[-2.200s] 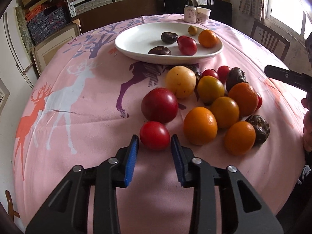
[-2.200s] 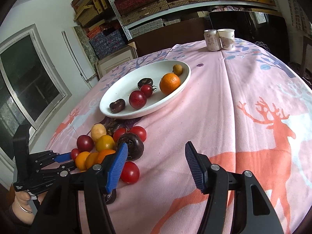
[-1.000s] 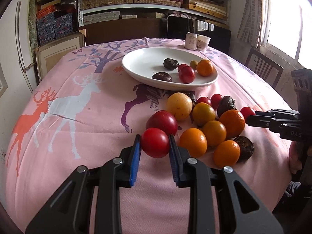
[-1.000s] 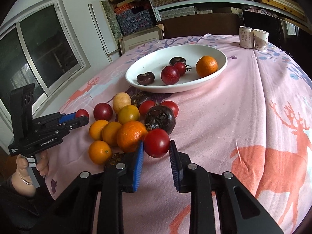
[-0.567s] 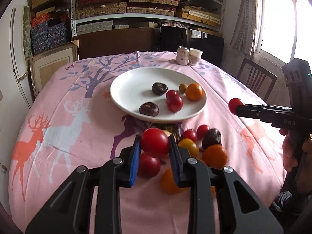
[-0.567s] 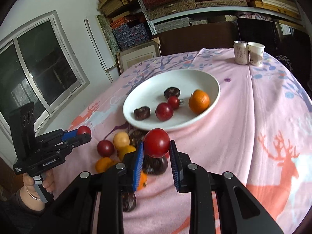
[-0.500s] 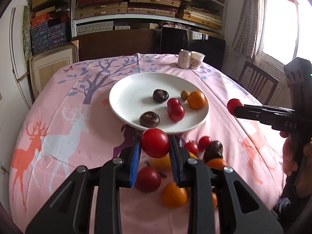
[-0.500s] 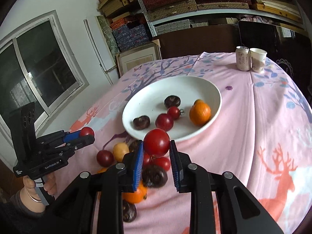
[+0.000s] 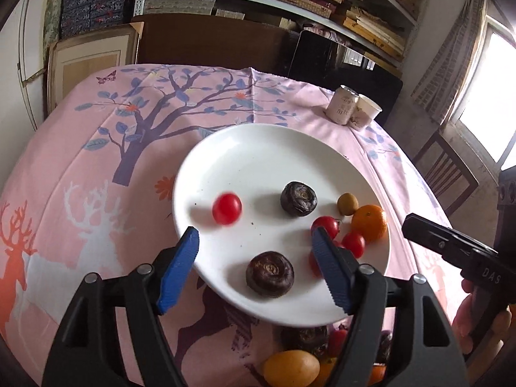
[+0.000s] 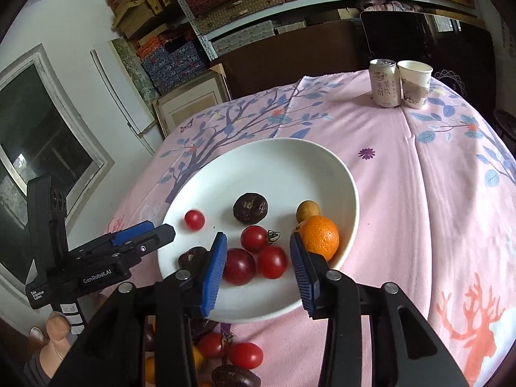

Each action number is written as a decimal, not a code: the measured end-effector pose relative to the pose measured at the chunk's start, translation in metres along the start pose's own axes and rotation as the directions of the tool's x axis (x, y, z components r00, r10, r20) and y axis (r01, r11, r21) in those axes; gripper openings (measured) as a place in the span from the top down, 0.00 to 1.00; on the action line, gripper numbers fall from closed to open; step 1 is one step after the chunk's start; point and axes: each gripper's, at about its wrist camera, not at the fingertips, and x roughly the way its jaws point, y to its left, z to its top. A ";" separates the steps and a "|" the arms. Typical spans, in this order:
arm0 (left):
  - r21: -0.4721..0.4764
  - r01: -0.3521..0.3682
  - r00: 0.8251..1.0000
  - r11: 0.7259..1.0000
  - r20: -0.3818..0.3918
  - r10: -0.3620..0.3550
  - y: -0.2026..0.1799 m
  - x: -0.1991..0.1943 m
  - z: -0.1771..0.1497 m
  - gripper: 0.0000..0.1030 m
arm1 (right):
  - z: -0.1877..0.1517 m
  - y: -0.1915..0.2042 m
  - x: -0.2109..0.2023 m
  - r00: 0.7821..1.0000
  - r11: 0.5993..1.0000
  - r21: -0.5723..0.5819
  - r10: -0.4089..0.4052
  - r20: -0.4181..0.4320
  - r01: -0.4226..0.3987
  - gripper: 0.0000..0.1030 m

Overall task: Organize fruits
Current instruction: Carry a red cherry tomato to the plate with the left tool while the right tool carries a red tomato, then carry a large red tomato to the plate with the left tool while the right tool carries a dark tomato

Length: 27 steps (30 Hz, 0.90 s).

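A white plate (image 9: 258, 148) (image 10: 274, 158) holds two dark brown fruits, an orange (image 9: 369, 222) (image 10: 319, 237), a small yellow fruit and several red tomatoes. My left gripper (image 9: 256, 269) is open and empty over the plate's near rim; a red tomato (image 9: 227, 208) (image 10: 194, 219), blurred, lies on the plate just beyond it. My right gripper (image 10: 256, 271) is open and empty above a red tomato (image 10: 272, 262) beside a darker red fruit (image 10: 239, 266). More fruits (image 9: 292, 367) (image 10: 245, 354) lie on the cloth below the plate.
A pink tablecloth (image 9: 80, 177) with deer and tree prints covers the round table. A drink can (image 10: 385, 82) and paper cup (image 10: 414, 84) stand at the far edge. Shelves, boxes, a chair (image 9: 448, 174) and windows surround the table.
Both grippers, each shut on a red tomato, moved over the plate and opened. Both tomatoes now lie on the plate.
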 end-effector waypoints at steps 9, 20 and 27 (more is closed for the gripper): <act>0.163 -0.088 0.995 0.983 -0.031 0.094 0.005 -0.040 -0.083 0.30 | -0.089 -0.005 -0.047 0.998 0.998 -0.033 0.057 -0.028 -0.058 0.49; 0.245 -0.102 0.995 0.964 0.015 0.102 -0.003 -0.074 -0.126 0.25 | -0.131 -0.003 -0.065 0.995 0.992 -0.076 0.104 0.004 -0.103 0.45; 0.199 -0.081 0.996 0.977 -0.027 0.088 0.000 -0.063 -0.122 0.32 | -0.132 -0.006 -0.066 0.992 0.990 -0.071 0.125 0.014 -0.124 0.45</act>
